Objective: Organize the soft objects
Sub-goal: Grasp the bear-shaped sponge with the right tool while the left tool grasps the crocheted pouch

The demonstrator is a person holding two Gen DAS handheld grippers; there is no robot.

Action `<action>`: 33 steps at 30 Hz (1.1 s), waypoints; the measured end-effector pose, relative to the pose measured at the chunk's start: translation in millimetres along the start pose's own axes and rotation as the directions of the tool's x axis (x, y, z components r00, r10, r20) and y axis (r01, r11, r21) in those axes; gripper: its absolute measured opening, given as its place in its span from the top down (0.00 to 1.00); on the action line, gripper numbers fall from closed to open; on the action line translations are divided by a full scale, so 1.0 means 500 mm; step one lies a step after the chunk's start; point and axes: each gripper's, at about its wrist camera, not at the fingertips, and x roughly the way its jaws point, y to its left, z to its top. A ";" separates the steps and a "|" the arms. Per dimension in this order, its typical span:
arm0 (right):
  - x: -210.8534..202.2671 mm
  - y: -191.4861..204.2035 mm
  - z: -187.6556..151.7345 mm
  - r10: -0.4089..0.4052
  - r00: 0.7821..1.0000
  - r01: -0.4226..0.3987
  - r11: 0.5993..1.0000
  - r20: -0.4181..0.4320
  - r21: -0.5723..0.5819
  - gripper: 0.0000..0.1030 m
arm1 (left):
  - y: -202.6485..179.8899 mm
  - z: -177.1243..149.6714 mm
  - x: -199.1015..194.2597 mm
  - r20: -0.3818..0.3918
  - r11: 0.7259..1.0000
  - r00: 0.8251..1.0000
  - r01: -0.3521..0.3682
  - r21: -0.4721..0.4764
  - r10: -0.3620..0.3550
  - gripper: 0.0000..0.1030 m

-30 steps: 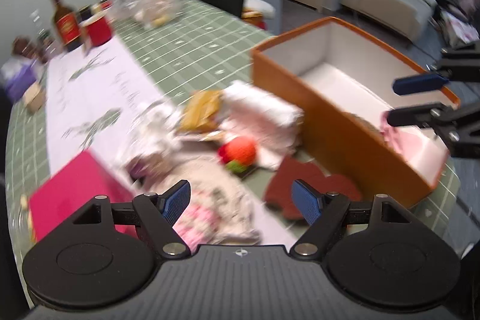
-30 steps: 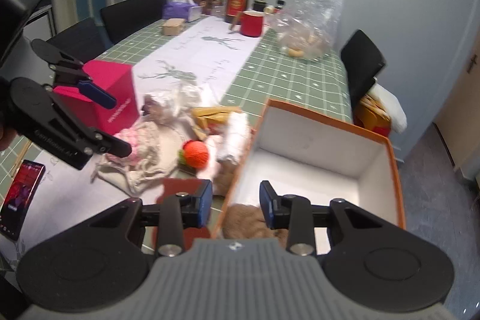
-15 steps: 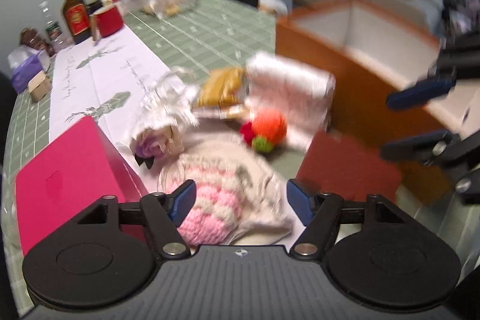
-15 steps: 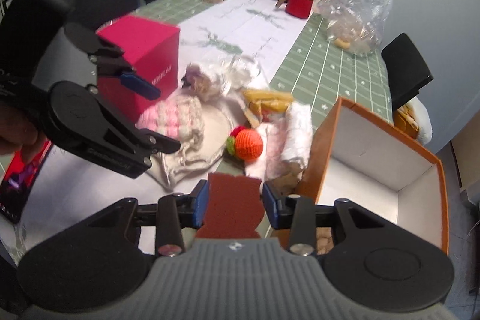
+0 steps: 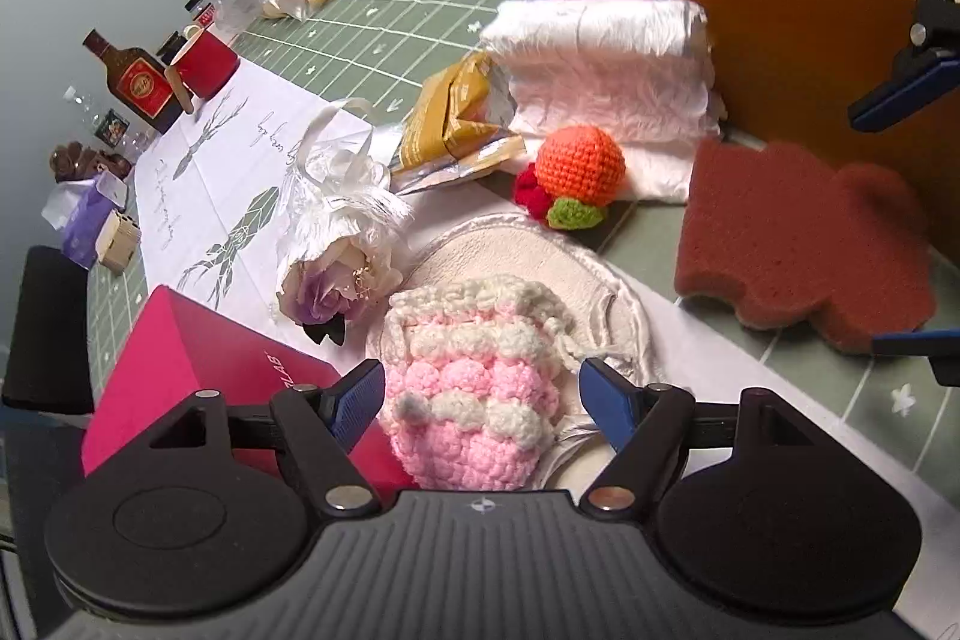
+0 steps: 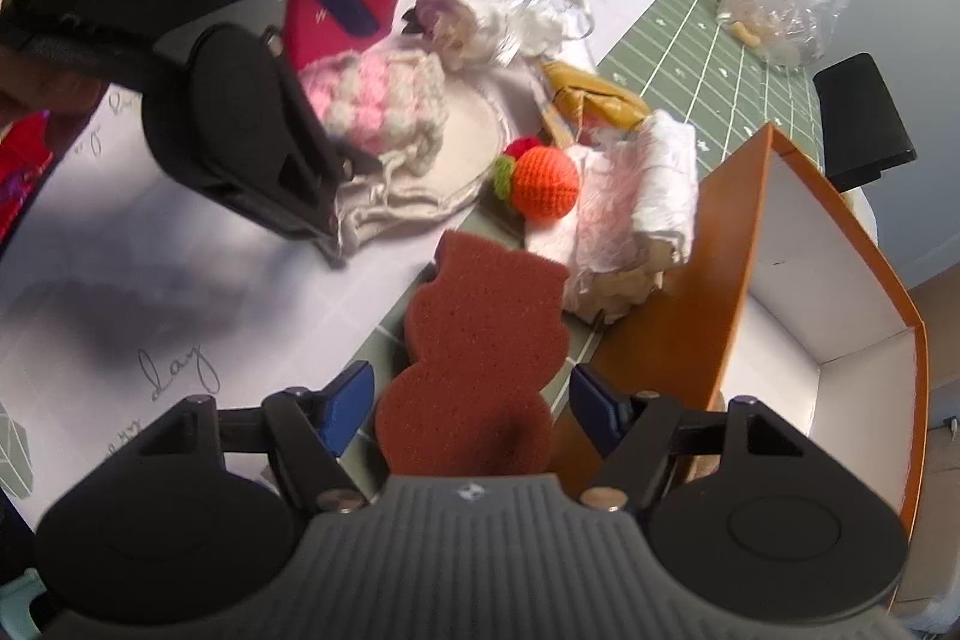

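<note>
The pink-and-cream crocheted pouch (image 5: 474, 388) is nubbly, rounded and soft; it lies on a flat cream cloth pad (image 5: 540, 250) on the counter (image 5: 384, 16). The left gripper (image 5: 482, 397) straddles it, jaws apart and just widened a little, pads clear of the yarn. The reddish-brown sponge (image 6: 480, 358) is porous, flat and lobed in outline; it rests on the green checked cloth just beside the orange box (image 6: 708, 280). The right gripper (image 6: 471, 409) stands over its near end, jaws apart and just opened wider, pads not pressing it. Between the two items sits an orange crocheted ball (image 5: 579, 163) with red and green knitted trim, touching a folded white crinkled cloth (image 5: 606, 64). The box has smooth orange outer walls and a white interior.
</note>
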 end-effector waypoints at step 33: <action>0.047 0.048 0.000 -0.113 0.990 0.096 0.980 -0.086 -0.175 0.54 | -0.003 0.005 -0.009 -0.048 0.999 0.998 0.039 0.032 -0.037 0.75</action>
